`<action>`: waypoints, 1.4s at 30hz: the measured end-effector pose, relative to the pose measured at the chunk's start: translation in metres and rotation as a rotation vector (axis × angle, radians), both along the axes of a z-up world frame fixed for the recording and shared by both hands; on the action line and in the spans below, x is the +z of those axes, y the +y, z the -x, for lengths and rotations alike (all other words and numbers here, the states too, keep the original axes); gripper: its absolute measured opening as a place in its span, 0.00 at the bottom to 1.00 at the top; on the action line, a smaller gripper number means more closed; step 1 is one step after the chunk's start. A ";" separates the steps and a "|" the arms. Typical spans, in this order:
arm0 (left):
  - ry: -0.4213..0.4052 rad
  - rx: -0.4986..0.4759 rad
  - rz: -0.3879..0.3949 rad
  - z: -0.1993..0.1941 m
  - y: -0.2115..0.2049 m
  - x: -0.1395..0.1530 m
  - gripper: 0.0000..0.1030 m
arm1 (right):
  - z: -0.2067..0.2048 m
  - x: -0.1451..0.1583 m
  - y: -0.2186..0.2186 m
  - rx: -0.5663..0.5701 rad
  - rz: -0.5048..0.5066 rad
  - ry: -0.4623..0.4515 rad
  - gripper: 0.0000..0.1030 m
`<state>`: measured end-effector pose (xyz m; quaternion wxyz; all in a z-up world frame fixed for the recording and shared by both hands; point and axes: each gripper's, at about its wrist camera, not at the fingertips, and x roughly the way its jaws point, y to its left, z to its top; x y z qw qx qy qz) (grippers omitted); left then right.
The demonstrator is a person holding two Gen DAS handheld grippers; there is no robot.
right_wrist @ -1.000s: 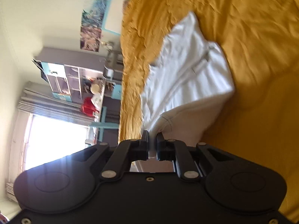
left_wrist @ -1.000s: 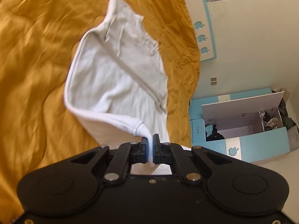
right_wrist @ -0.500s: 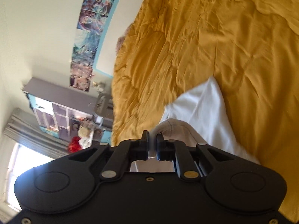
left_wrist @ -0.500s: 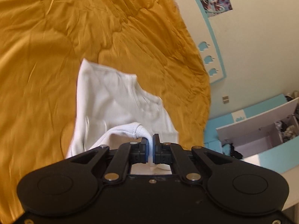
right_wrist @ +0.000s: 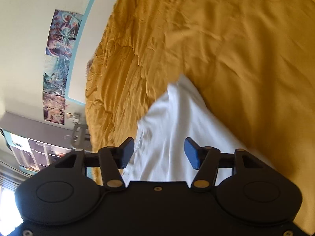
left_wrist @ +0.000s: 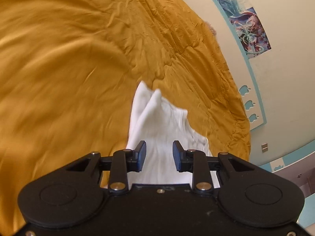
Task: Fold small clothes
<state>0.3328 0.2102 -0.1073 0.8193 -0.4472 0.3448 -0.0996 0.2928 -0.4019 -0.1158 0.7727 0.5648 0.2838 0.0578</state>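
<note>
across the left of the left wrist view, the mustard-yellow bedspread (left_wrist: 74,63) lay in soft creases and filled most of the scene out to its far edge. just beyond the near middle, the small white garment (left_wrist: 163,118) lay on that bedspread, with two pointed folds standing up at its far end. the left gripper (left_wrist: 159,153) sat over the near part of the cloth; its jaws had just been opening and stood moderately apart, the blue pads (left_wrist: 142,155) clear of the fabric, which showed between them without being pinched. to the right, a cream wall carried a colourful poster (left_wrist: 244,17) and a pale panel with apple-shaped cutouts (left_wrist: 249,104).

on the left of the right wrist view, the same kind of poster strip (right_wrist: 59,64) hung on the wall, with a grey shelf unit (right_wrist: 39,137) below it, blurred. right of that, the bedspread (right_wrist: 236,45) spread away to the far side. the white garment (right_wrist: 177,125) reached from the near edge toward a blurred peak farther out. the right gripper (right_wrist: 159,151) hung over it with its jaws set fairly wide, having just been opening, and one blue pad (right_wrist: 192,153) showed apart from the cloth. nothing was gripped by either tool.
</note>
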 end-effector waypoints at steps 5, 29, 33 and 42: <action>0.040 0.032 -0.024 0.073 -0.023 -0.006 0.30 | 0.070 -0.004 0.013 -0.040 -0.034 0.051 0.57; 0.042 0.184 0.176 0.062 -0.030 -0.070 0.33 | 0.054 -0.064 0.014 -0.122 -0.025 0.105 0.49; 0.029 0.173 0.172 0.058 -0.030 -0.072 0.18 | 0.049 -0.071 0.014 -0.115 0.008 0.112 0.09; -0.114 0.155 0.195 0.058 -0.028 -0.037 0.03 | 0.059 -0.030 0.011 -0.160 -0.016 -0.007 0.05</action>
